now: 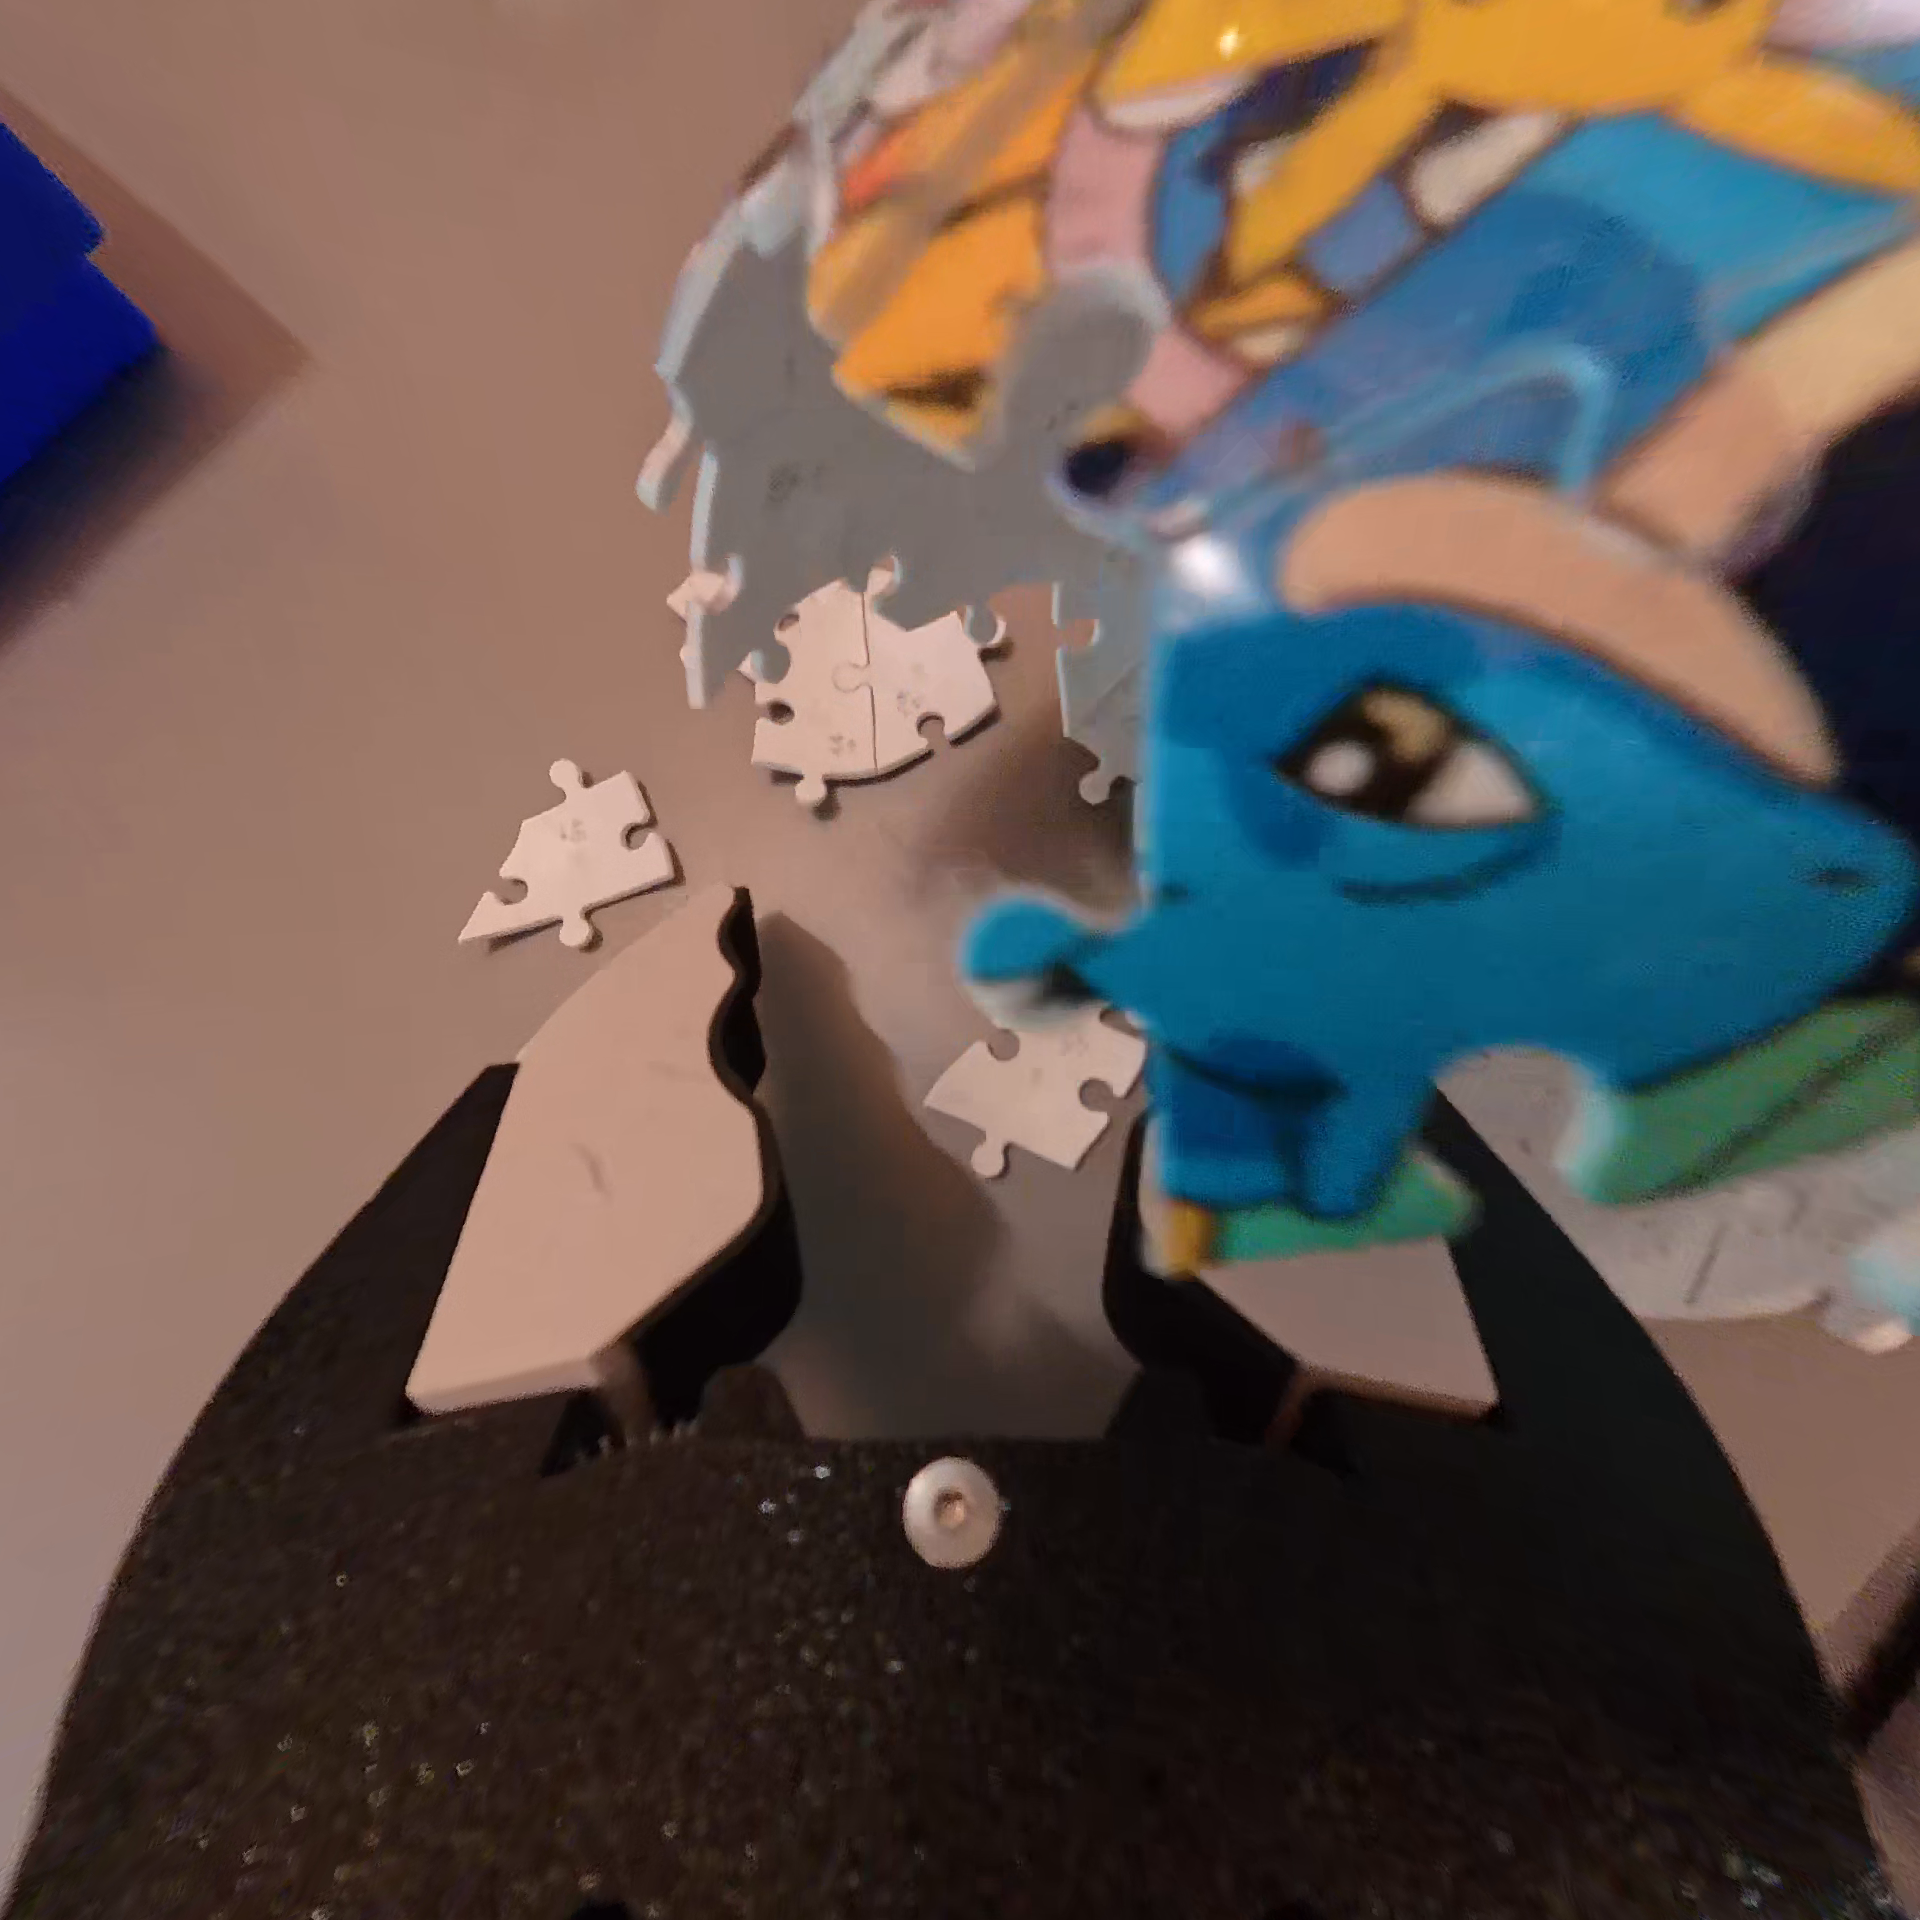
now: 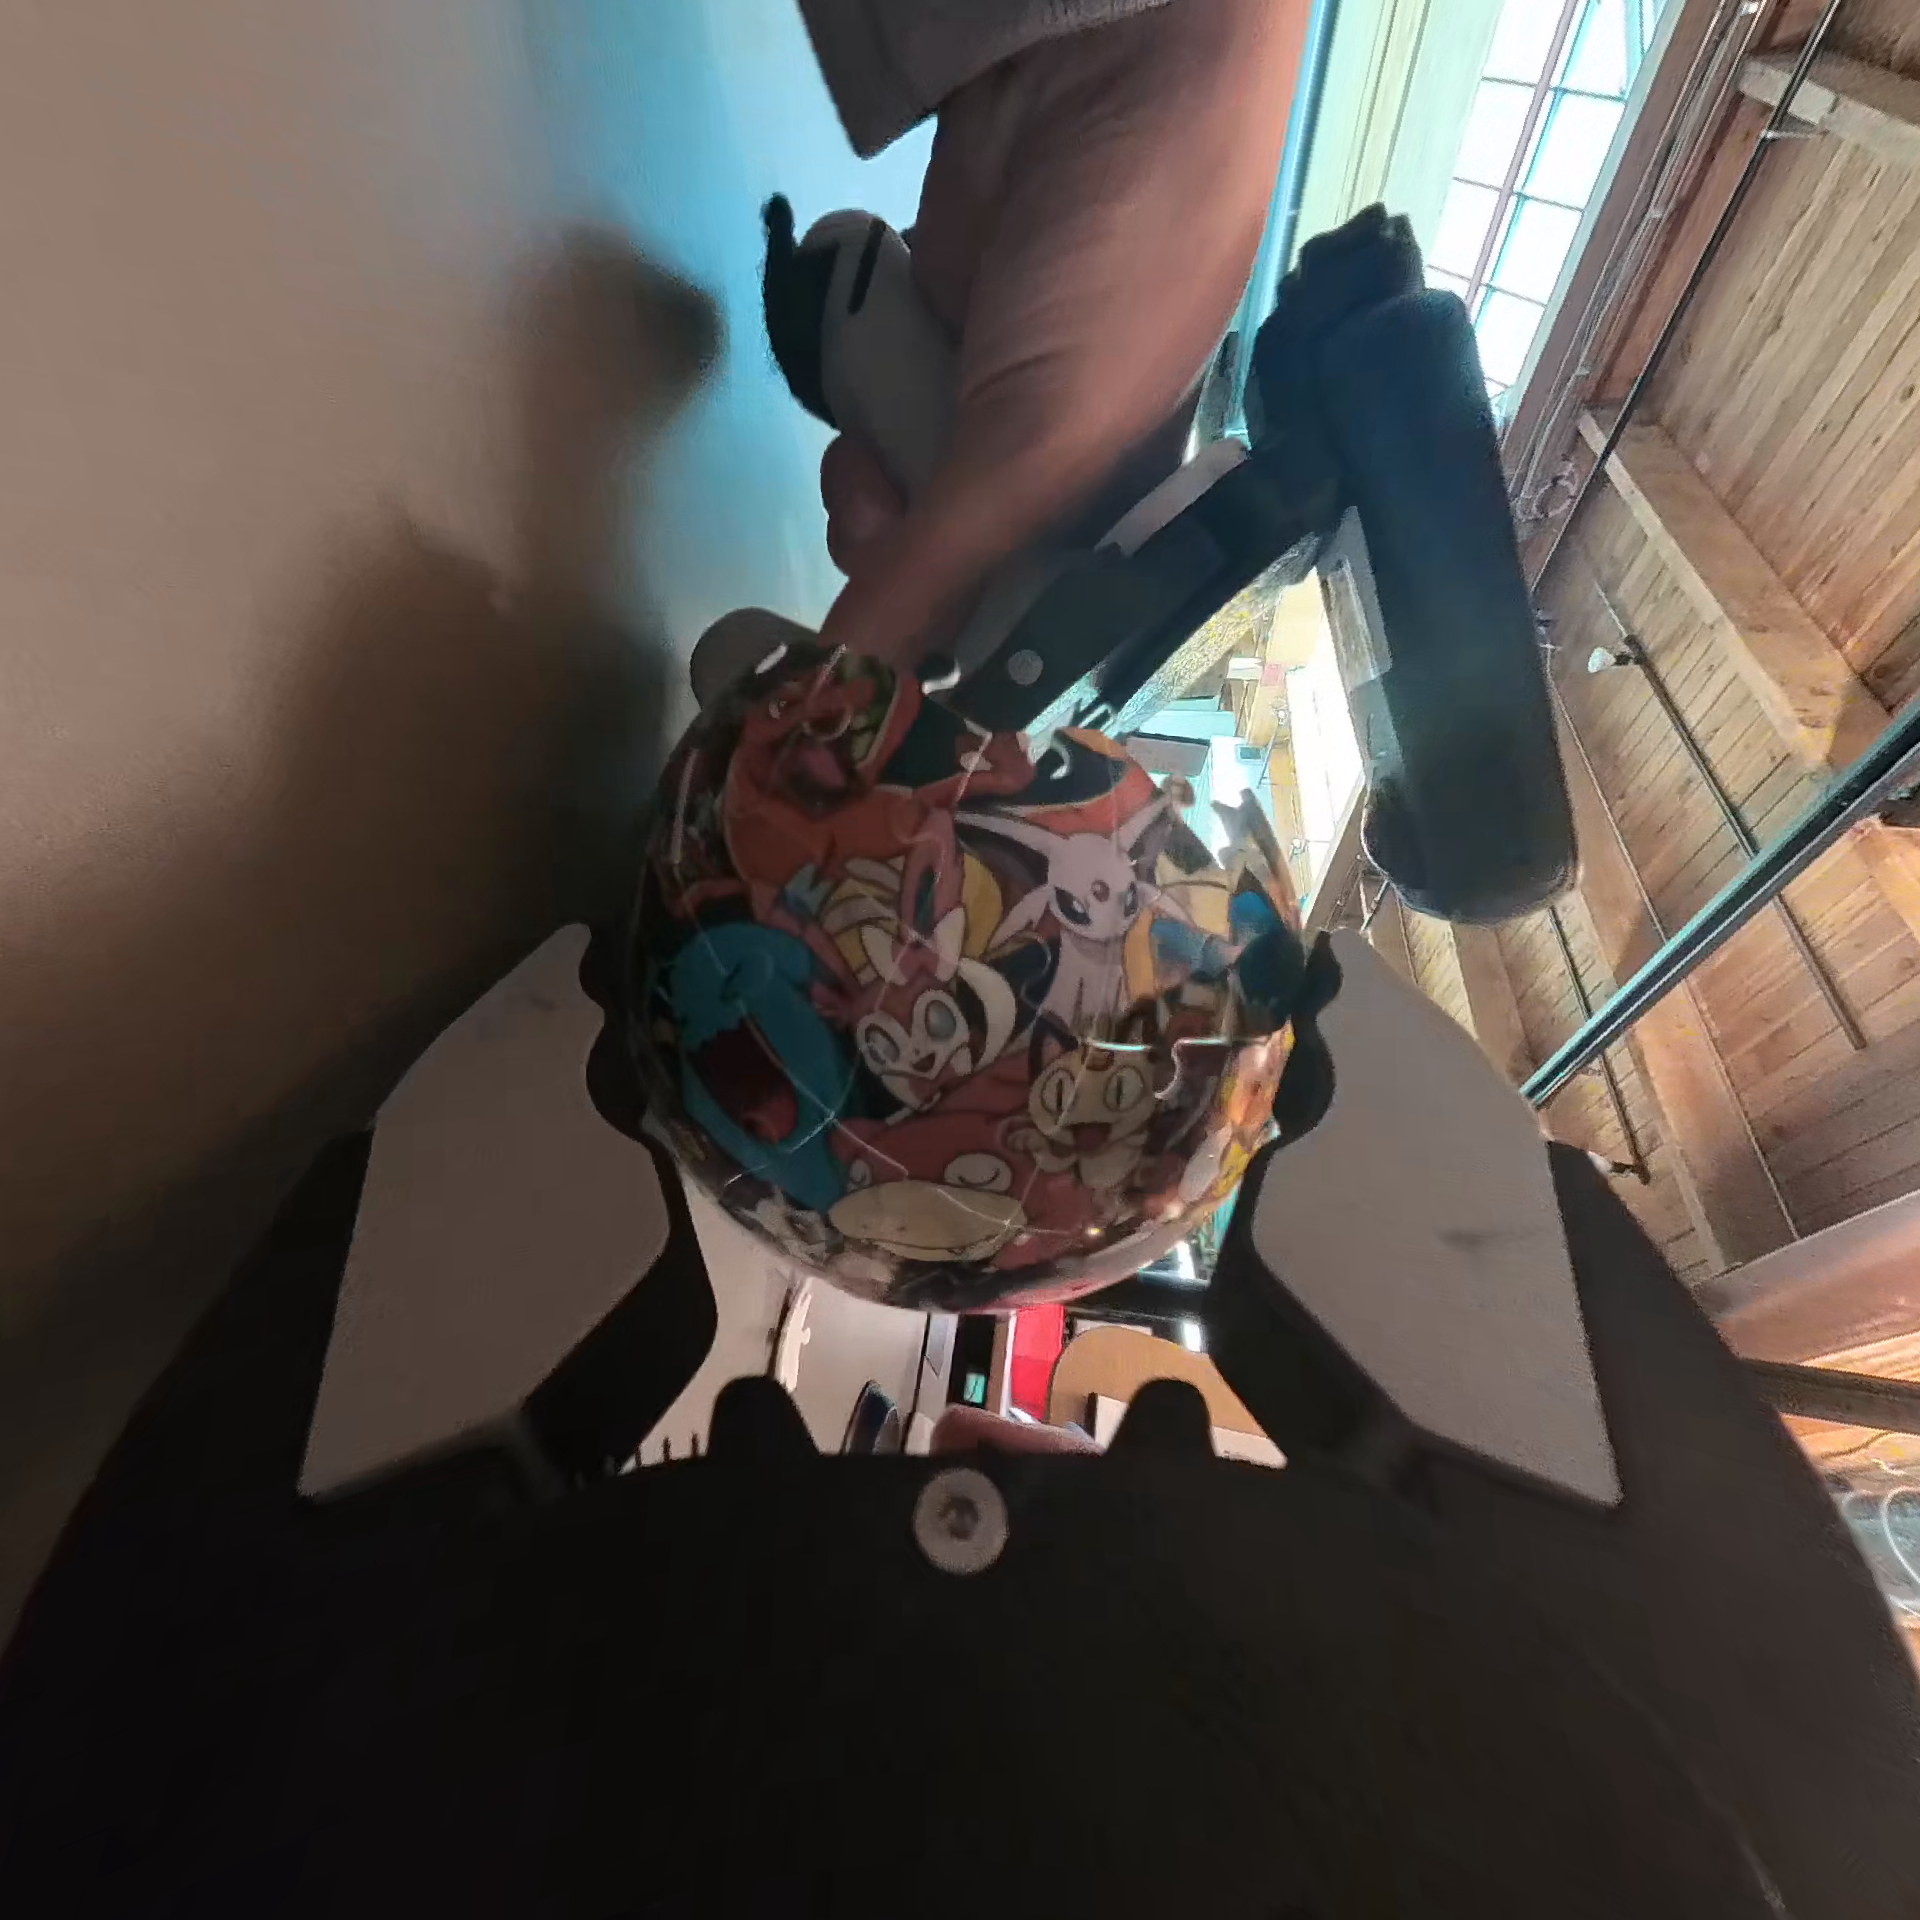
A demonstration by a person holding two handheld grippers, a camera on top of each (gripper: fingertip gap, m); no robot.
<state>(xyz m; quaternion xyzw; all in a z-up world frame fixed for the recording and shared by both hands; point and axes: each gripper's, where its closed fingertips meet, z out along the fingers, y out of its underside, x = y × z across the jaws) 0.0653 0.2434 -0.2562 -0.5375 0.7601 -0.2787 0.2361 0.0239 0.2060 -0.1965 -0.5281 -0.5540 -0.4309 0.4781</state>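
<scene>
My right gripper [image 2: 956, 956] is shut on a round puzzle ball [image 2: 956, 1018] printed with cartoon creatures and holds it in the air by its two sides. The ball is unfinished; in the left wrist view its coloured shell [image 1: 1455, 831] fills the right side, blurred and close, with its grey inner side [image 1: 831, 468] showing. My left gripper [image 1: 935, 987] is open beside the ball's open edge; the shell hides its right finger. It also shows in the right wrist view [image 2: 1039, 675], touching the ball's far side, held by a person's hand [image 2: 1039, 364].
Loose pieces lie face down on the beige table [image 1: 260, 727]: one single [image 1: 582, 852], a joined pair [image 1: 873, 696], another single [image 1: 1039, 1091]. A blue object [image 1: 52, 291] stands at the far left. A wooden wall and window [image 2: 1714, 727] show behind the ball.
</scene>
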